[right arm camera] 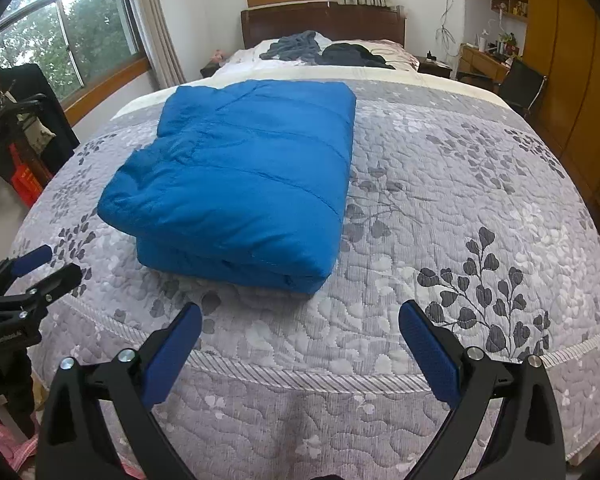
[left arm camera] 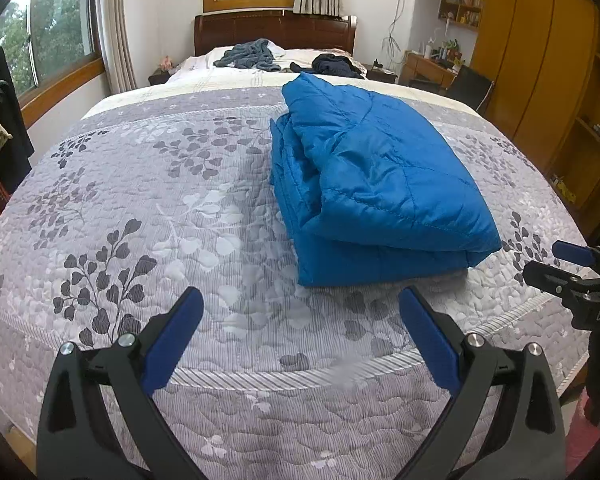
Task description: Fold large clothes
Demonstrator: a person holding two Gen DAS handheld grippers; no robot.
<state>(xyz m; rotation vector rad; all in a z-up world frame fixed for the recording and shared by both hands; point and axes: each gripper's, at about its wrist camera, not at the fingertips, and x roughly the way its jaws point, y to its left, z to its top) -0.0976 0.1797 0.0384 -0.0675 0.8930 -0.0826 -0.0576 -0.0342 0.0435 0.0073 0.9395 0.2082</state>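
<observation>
Bedroom; bed (left arm camera: 148, 184) under a grey quilted leaf-print cover, wooden headboard (left arm camera: 276, 32) at the far end. Left gripper (left arm camera: 300, 320): jaws spread, empty, above the bed's near edge. Right gripper (right arm camera: 300, 328): jaws spread, empty, above the same edge. Blue padded jacket (right arm camera: 240, 176): folded into a thick rectangular bundle, lying on the cover just beyond both grippers, touching neither. Grey garment (left arm camera: 252, 56) and dark garment (left arm camera: 336, 65): loose heaps near the headboard.
</observation>
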